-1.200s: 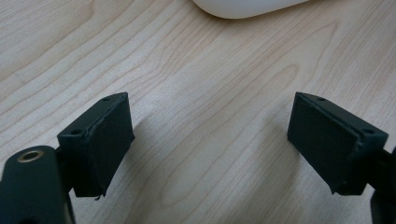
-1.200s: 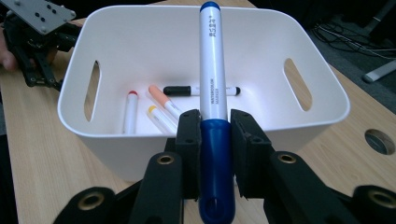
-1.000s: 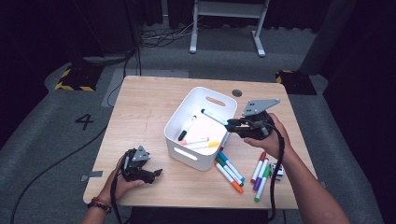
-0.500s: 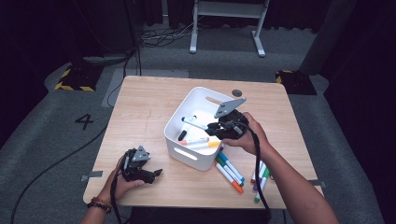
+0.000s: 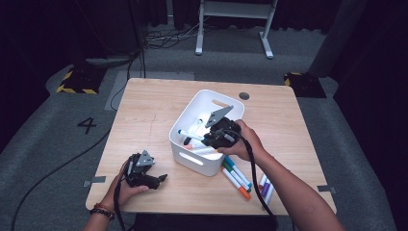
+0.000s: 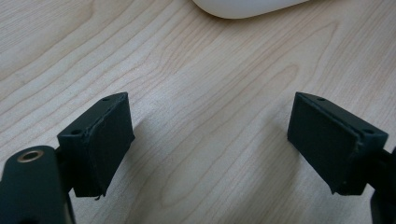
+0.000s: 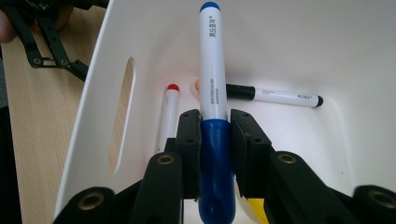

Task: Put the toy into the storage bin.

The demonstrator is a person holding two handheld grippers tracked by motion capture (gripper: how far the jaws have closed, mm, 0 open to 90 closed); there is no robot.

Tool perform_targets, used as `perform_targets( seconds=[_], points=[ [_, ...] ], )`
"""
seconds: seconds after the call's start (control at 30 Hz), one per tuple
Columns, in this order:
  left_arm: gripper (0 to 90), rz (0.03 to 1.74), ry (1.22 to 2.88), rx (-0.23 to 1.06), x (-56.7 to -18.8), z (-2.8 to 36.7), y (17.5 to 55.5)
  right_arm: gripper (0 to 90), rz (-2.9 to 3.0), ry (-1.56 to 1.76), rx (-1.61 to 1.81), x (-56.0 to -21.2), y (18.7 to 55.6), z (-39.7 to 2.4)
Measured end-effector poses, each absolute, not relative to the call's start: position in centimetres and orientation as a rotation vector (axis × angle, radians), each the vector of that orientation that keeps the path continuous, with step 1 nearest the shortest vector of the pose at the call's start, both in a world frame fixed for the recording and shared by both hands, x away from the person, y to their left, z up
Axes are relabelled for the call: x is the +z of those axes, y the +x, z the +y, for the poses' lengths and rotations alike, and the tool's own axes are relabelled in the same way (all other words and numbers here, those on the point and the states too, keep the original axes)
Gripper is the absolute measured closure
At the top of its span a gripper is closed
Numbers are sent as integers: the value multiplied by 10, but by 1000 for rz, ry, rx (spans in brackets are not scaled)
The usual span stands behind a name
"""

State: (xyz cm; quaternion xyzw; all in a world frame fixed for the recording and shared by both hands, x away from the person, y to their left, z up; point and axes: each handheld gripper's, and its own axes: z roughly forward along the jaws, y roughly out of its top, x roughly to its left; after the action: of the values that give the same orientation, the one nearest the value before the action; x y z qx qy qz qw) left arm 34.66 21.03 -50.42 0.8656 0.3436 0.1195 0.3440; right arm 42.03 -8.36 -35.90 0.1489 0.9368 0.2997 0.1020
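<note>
Now right claw (image 7: 214,135) pinching blue marker (image 7: 212,93) inside bin (image 5: 185,149), probably clear of walls; left claw (image 6: 210,144) spread.

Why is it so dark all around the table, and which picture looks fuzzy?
In the high view the light falls on the table while the room beyond stays nearly black. In the left gripper view the wood grain is sharp but the near pads look soft. In the right gripper view the blue marker is crisp inside the bright, glary bin.

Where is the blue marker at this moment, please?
The blue marker is clamped between the jaws of the right gripper, held over the inside of the white bin at the table's middle, above the red marker and black marker lying inside.
</note>
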Motion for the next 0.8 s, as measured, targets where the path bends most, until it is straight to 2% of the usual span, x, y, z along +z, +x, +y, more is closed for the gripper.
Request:
perform_targets(
  seconds=[0.8],
  points=[
    [144,893,2249,311,-504,210,346,742,2905,410,694,-370,413,-81]
  ],
)
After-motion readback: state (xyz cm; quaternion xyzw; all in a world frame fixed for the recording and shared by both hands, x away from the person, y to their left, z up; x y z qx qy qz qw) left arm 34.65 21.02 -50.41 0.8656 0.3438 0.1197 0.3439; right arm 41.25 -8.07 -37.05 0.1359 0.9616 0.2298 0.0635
